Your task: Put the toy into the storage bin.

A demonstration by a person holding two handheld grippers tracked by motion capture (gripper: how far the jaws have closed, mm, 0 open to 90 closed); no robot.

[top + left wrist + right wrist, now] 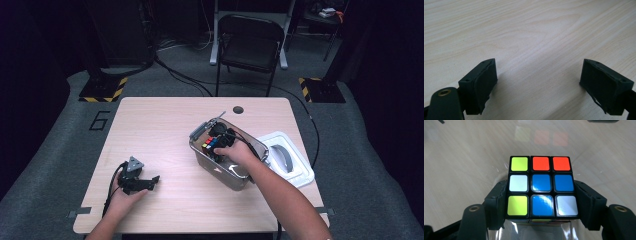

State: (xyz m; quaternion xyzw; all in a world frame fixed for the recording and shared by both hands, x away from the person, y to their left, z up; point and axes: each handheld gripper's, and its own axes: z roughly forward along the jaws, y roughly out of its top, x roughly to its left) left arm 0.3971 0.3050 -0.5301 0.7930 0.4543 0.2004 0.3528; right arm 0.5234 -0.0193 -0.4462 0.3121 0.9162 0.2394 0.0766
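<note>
A scrambled puzzle cube (541, 186) with green, red, white and blue stickers sits between the jaws of my right gripper (541, 195), whose pads press on its two sides. In the high view that gripper (220, 142) holds the cube (211, 144) within the open top of a clear plastic box (235, 176), near its far left end. My left gripper (151, 181) rests on the table at the front left, a hand around it. Its jaws (539, 82) stand wide apart over bare wood, with nothing between them.
A white lid (289, 159) lies right of the clear box, near the table's right edge. The light wooden table (165, 120) has a cable hole (238, 109) at its far edge. A black folding chair (250, 45) stands beyond it.
</note>
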